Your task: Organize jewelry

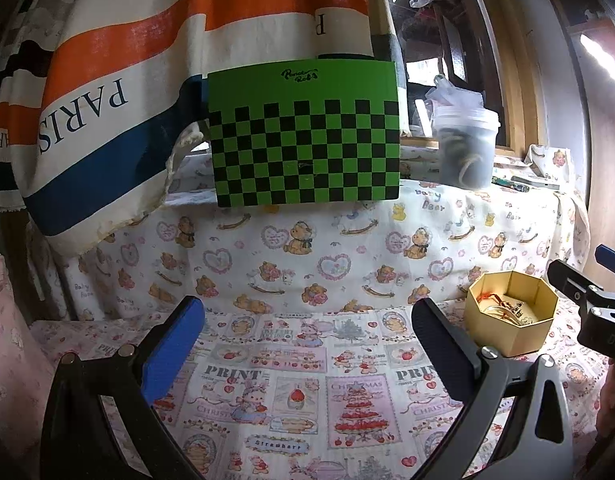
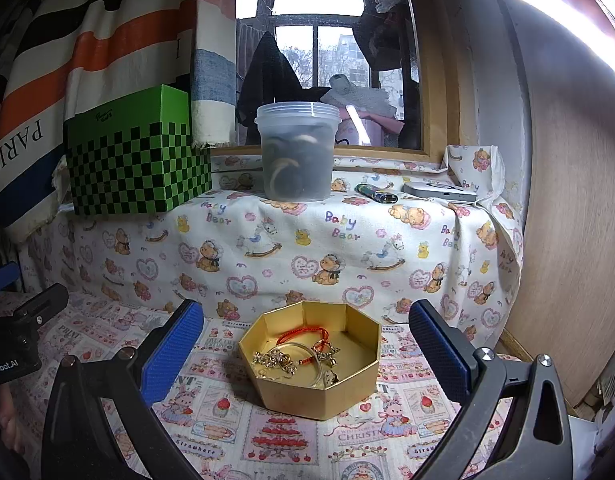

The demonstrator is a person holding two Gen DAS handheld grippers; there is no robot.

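left gripper [image 1: 307, 344]: fingers wide, empty | right gripper [image 2: 307, 344]: fingers wide, empty | gold octagonal box [image 2: 347, 390]: holds jewelry [image 2: 295, 356], on printed cloth [image 2: 283, 440]

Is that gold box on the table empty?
No, the gold octagonal box holds jewelry: an orange cord bracelet, a clear bangle and gold chain pieces.

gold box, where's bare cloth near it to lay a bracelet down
Free: the printed cloth in front of the left gripper, left of the gold box, and the strip in front of the box. Crowded: the upper ledge, with green checkered box, plastic tub, lighter and flat device.
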